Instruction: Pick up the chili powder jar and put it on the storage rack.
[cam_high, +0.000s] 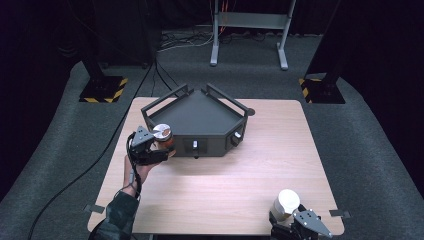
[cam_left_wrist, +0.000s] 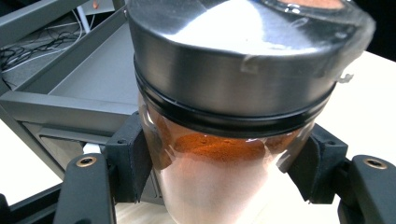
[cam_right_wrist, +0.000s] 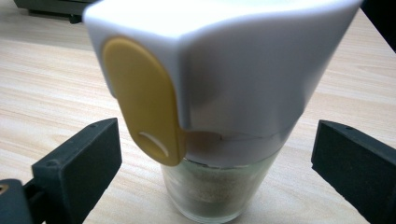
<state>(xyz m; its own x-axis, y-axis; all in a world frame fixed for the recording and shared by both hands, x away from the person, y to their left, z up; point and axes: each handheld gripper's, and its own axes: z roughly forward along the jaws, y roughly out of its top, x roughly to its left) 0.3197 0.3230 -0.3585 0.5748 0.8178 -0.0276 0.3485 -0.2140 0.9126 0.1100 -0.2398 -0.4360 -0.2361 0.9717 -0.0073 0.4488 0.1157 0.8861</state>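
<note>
Wooden table (cam_high: 225, 185), dark rack (cam_high: 200, 117) at far side. Left gripper (cam_high: 150, 147) clamps spice jar (cam_left_wrist: 224, 140) low on glass, just beside rack's left corner. Right gripper (cam_right_wrist: 215, 168) jaws wide, straddling shaker (cam_right_wrist: 210, 93) near front edge. Risk: smooth glass slipping or tilting, jar knocking rack rail.

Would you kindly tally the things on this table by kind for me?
Spice jars: 2, the jar with the steel lid and orange powder, and the jar with the white cap and pale powder.
Dark corner trays: 1, the tray.
Total: 3
</note>
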